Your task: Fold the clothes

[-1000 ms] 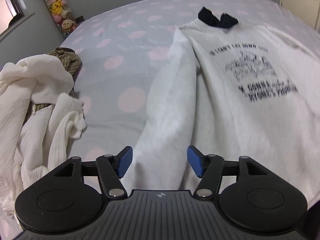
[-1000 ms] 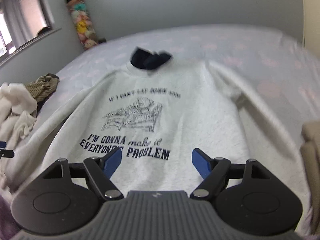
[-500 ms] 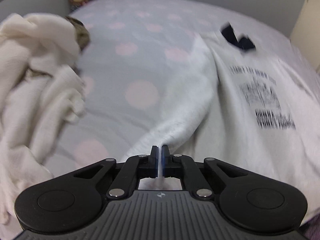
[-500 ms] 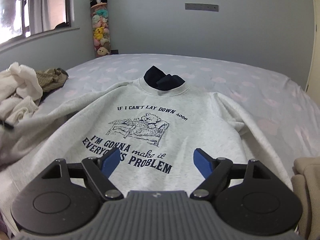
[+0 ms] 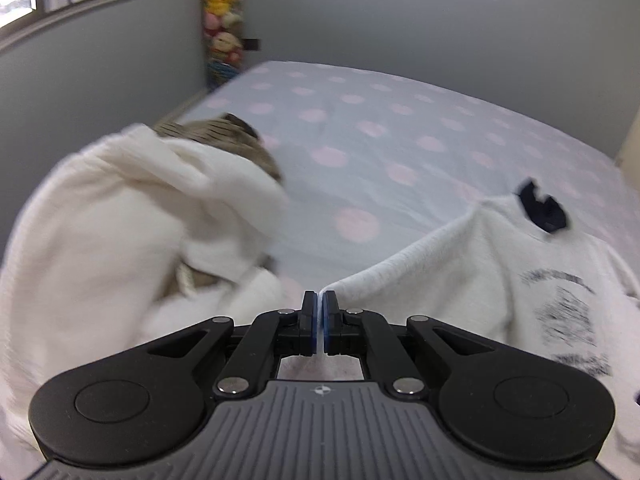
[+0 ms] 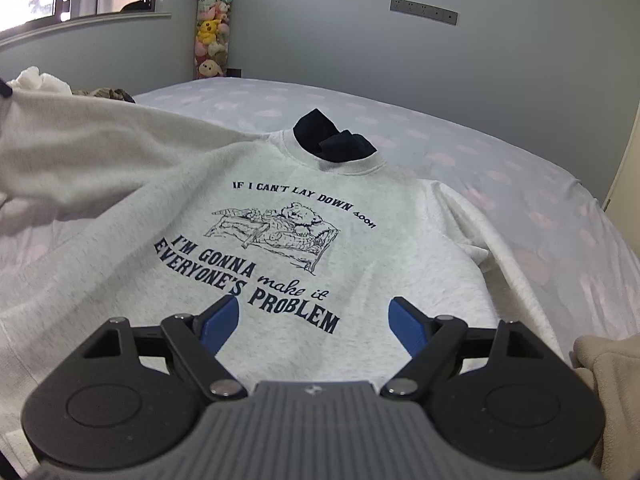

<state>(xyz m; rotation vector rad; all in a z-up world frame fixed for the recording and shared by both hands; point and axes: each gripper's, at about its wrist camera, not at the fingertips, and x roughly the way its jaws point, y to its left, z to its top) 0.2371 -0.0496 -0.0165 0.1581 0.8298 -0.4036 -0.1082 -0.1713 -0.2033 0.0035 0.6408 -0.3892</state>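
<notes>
So the left tool is clenched on the sleeve of the grey sweatshirt, lifting it at the left of the frame, probably to fold it inward. The sweatshirt's spread on the bed. The right tool hangs released above the hem, grasping nothing.

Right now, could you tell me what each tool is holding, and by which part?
The left tool pinches the grey sweatshirt by its sleeve end; the right tool holds nothing.
</notes>
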